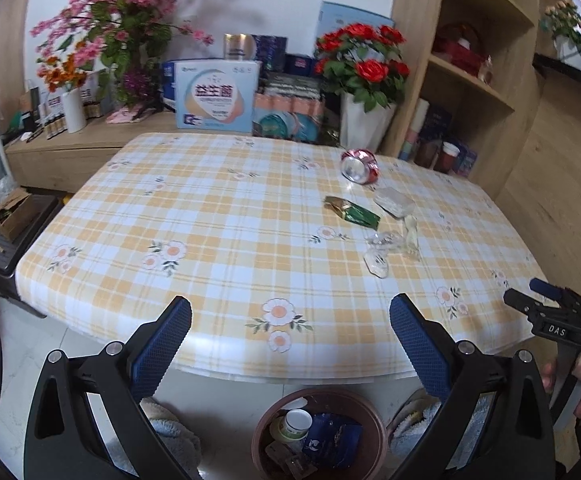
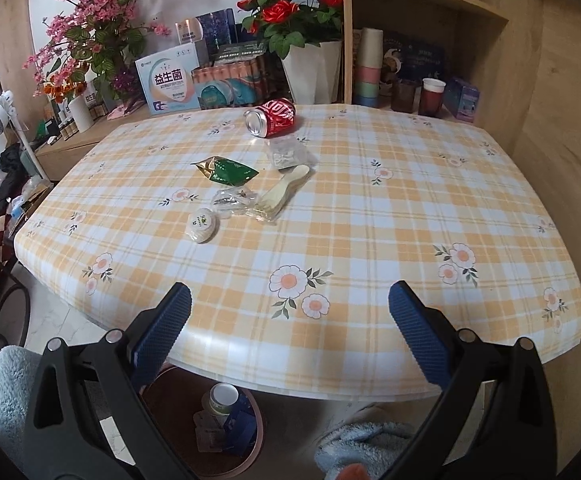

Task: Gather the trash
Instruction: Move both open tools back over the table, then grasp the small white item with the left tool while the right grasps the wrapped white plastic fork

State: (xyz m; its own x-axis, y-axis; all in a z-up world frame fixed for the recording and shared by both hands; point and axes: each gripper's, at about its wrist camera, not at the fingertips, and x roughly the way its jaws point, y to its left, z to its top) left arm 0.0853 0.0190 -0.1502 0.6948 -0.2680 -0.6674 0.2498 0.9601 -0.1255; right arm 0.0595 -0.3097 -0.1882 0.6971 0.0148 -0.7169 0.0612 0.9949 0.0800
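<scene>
Table: checked cloth (image 2: 370, 220) before flower-crowded shelves.
Trash: red can (image 2: 271, 117), green wrapper (image 2: 228, 171), clear plastic (image 2: 236, 202) lie mid-table.
Bin (image 1: 268, 420): below table's near edge.
My left gripper (image 1: 290, 344): fingers apart, empty.
My right gripper (image 2: 289, 340): fingers apart, empty.

My left claw (image 1: 290, 334), black with blue ribbed pads, is wide open and holds nothing. My right claw (image 2: 289, 330) is also wide open and empty. Both point forward, level, at about the same height.
</scene>
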